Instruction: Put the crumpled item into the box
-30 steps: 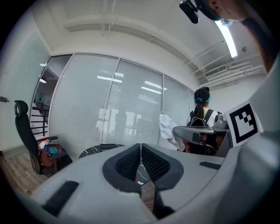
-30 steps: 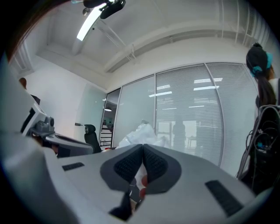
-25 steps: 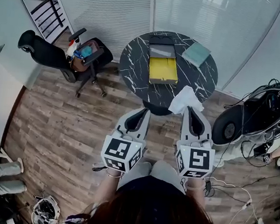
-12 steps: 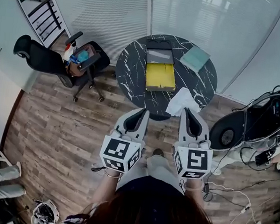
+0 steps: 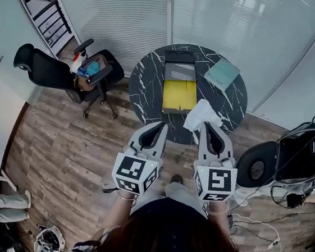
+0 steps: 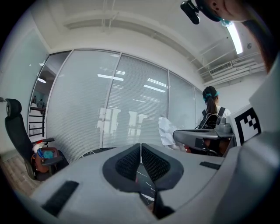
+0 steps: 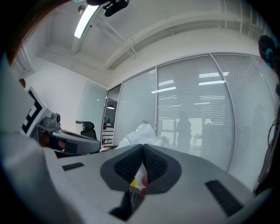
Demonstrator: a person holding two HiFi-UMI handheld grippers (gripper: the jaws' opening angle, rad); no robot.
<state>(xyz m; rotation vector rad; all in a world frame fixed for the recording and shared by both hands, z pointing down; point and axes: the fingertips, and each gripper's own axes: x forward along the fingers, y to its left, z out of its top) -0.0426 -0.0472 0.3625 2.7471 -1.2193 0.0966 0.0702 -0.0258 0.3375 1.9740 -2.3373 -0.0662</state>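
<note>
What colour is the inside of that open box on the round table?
Bright yellow; the box shows best in the head view.

Right gripper pinches white crumpled item over near edge of marble table; open yellow box just beyond, ahead of left gripper.

Wood floor, glass walls

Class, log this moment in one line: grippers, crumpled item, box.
left gripper: shut, empty | right gripper: shut on crumpled item | box: open on table, item not yet inside
</note>
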